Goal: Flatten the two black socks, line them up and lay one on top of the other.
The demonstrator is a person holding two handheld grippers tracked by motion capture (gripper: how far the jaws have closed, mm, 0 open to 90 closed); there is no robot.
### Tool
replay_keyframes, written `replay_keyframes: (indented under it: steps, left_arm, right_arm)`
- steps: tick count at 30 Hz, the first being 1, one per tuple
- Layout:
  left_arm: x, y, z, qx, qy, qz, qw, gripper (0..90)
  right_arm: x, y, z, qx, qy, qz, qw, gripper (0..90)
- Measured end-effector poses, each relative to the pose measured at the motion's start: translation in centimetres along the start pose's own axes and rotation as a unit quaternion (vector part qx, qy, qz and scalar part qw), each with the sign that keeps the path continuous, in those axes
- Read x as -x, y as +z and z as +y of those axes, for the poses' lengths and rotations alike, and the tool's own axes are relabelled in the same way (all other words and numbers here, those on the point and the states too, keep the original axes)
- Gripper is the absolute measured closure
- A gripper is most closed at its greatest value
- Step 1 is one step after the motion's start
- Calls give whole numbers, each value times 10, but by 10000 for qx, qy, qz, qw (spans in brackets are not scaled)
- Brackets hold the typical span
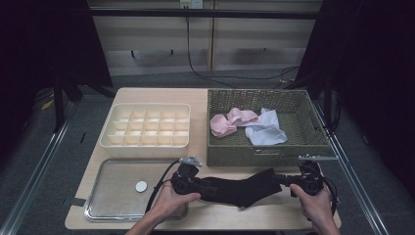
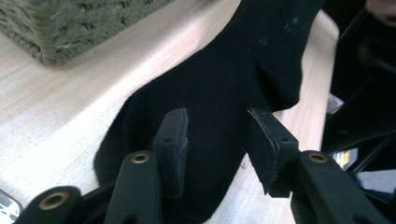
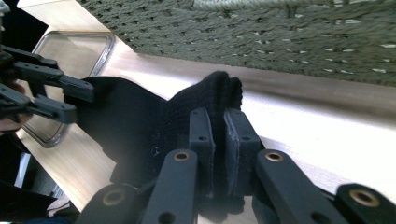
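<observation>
In front of the wicker basket [image 1: 266,154], a black sock [image 1: 240,188] lies on the table; right gripper [image 3: 218,123] pinches its cuff, left gripper [image 2: 215,135] apparently straddles the toe end, jaws apart

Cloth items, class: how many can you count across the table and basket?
3. A black sock lies on the table's front edge; a pink cloth and a white cloth lie in the basket. More may be hidden underneath.

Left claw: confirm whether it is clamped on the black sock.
No, the left claw stands apart over the black sock, pads not pressing it.
</observation>
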State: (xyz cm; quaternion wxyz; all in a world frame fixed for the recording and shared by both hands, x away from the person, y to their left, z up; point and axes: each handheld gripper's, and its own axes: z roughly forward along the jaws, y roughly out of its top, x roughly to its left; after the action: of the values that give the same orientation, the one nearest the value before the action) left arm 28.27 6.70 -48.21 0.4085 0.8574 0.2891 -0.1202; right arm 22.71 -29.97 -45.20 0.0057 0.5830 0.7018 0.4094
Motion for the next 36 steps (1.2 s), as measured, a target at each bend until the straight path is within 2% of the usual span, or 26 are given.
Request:
replay_keyframes:
  steps: [6, 8, 12, 14, 16, 19, 23, 27, 32, 36]
  left_arm:
    - [-3, 11, -4, -236, 33, 120, 9996, 572]
    - [-2, 12, -4, -244, 66, 183, 9995, 567]
    - [-2, 13, -4, -224, 88, 97, 9997, 547]
    - [0, 14, -4, -241, 107, 197, 9995, 545]
    - [0, 15, -4, -214, 106, 124, 9996, 543]
    - [1, 15, -4, -225, 122, 200, 9995, 541]
    - [3, 17, -4, -187, 115, 125, 9997, 538]
    - [5, 20, -3, -233, 138, 145, 9995, 538]
    - [8, 25, -2, -186, 120, 77, 9997, 538]
    - [11, 28, -1, -153, 180, 192, 9995, 574]
  right_arm:
    - [-5, 1, 2, 48, -16, 110, 9999, 824]
    - [-8, 1, 3, 61, -29, 159, 9999, 824]
    - [-14, 0, 8, 69, -87, 221, 9997, 825]
    - [-17, 1, 11, 101, -110, 281, 9995, 825]
    - [-21, 2, 14, 96, -150, 324, 9993, 825]
    - [-28, 5, 17, 79, -181, 410, 9990, 825]
    - [-37, 8, 22, 57, -291, 488, 9984, 825]
    - [-42, 11, 27, 38, -368, 523, 9979, 824]
    - [-49, 17, 29, 20, -401, 601, 9974, 824]
    - [-53, 22, 30, -41, -439, 650, 9969, 824]
